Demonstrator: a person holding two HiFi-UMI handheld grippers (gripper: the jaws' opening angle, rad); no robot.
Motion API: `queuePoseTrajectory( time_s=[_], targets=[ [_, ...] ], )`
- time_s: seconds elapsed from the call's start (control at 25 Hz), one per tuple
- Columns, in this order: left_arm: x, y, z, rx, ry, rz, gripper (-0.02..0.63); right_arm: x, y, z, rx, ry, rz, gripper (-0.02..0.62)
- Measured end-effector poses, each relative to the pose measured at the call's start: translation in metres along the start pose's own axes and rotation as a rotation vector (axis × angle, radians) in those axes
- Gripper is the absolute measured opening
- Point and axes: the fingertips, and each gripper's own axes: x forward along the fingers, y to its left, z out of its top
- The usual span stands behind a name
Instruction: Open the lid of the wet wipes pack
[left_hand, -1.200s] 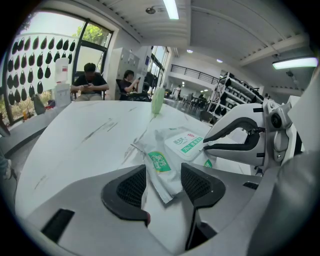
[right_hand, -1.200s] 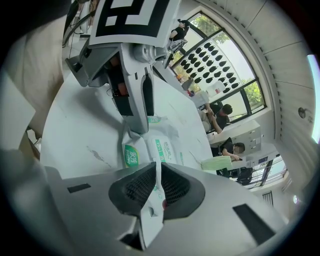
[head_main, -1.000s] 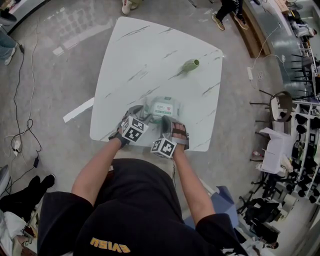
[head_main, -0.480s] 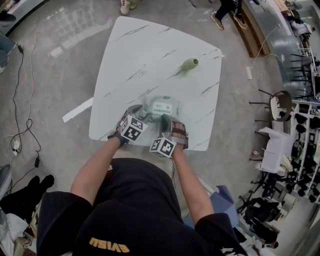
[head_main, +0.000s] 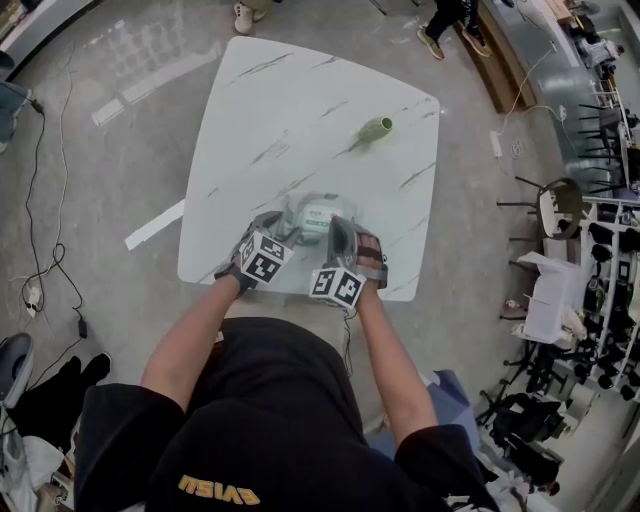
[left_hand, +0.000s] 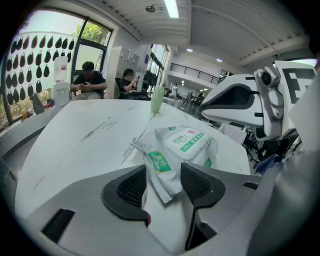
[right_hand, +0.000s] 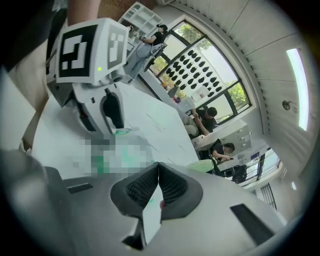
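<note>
The wet wipes pack (head_main: 316, 212) lies near the front edge of the white marble table (head_main: 300, 110), its white lid (left_hand: 189, 141) flat and closed. My left gripper (left_hand: 163, 182) holds the pack's crimped near end, the black pads (left_hand: 131, 189) on either side of the film. In the head view the left gripper (head_main: 285, 229) sits at the pack's left. My right gripper (head_main: 338, 232) hovers over the pack's right side. Its jaws (right_hand: 159, 177) are shut, pads touching, with nothing visible between them. The pack is a blurred patch in the right gripper view.
A pale green vase (head_main: 377, 129) stands toward the far right of the table, also seen as a vase (left_hand: 157, 99) behind the pack. People sit at tables by the windows. Chairs and shelves crowd the floor at the right; cables lie at the left.
My right gripper has lifted from the pack's near edge and now hangs higher over its right side. The left gripper and the pack have stayed put.
</note>
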Motion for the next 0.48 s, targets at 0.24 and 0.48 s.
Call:
queuePoseTrajectory(
  time_s=[0.24,0.48],
  targets=[
    [0.0,0.001,0.0,0.001,0.0,-0.003,0.23,-0.003,0.055,-0.013,-0.101,0.006,0.103,0.069],
    [0.0,0.002,-0.001,0.0,0.003,-0.002,0.23,0.006,0.06,-0.013,-0.105,0.019,0.118,0.091]
  ],
)
